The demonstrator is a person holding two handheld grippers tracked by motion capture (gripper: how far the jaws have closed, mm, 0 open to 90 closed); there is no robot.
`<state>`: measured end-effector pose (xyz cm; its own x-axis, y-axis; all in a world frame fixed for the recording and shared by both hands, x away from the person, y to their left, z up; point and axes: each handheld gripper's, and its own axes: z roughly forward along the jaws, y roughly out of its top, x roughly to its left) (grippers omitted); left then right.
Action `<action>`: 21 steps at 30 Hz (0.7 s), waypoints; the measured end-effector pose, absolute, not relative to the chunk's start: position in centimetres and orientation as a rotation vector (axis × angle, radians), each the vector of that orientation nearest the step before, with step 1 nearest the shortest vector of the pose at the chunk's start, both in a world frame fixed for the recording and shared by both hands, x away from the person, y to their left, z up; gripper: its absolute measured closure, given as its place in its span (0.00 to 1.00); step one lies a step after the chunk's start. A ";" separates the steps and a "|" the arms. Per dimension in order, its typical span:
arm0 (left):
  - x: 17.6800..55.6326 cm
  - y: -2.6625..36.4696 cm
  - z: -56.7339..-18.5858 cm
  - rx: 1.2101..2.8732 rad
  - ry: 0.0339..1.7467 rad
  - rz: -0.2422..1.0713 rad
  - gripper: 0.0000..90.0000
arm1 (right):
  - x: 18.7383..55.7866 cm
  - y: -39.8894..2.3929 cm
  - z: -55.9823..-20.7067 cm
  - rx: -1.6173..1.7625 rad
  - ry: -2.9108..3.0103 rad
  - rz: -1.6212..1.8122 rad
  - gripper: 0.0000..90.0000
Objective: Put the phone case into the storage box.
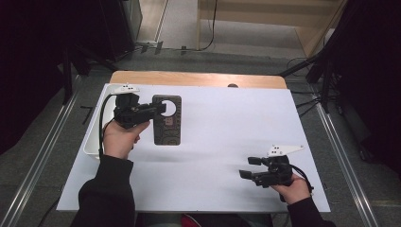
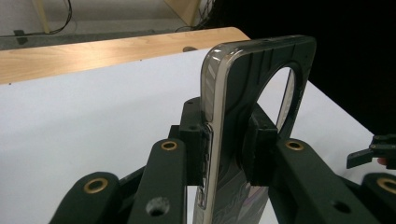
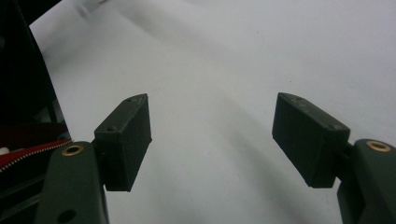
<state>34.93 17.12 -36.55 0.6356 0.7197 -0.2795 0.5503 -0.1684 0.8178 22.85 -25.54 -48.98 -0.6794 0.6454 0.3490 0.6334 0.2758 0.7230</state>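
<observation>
From the high view we see the left gripper at about ten o'clock on the white sheet, pinching a dark phone case near its round cutout; the right gripper sits at about five o'clock, well apart. A white tray lies just left of the left hand.

In the left gripper view we find the case upright on edge, both pads pressed against its sides.

In the right gripper view we see the jaws spread wide over bare white sheet, nothing between them.
</observation>
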 end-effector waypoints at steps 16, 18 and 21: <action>35.9 19.4 -35.3 1.836 1.055 0.242 0.81 | 22.5 -25.6 -49.1 1.265 2.498 1.396 0.30; 36.0 19.6 -35.2 1.829 1.061 0.244 0.81 | 22.5 -25.7 -49.2 1.263 2.497 1.393 0.30; 36.4 20.1 -35.0 1.824 1.068 0.257 0.81 | 22.5 -25.6 -49.2 1.262 2.498 1.394 0.30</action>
<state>36.35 20.13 -34.95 0.5930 0.7597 -0.2669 0.5547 -0.1452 0.8192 22.50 -25.63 -49.15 -0.6740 0.6518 0.3477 0.6381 0.2766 0.7186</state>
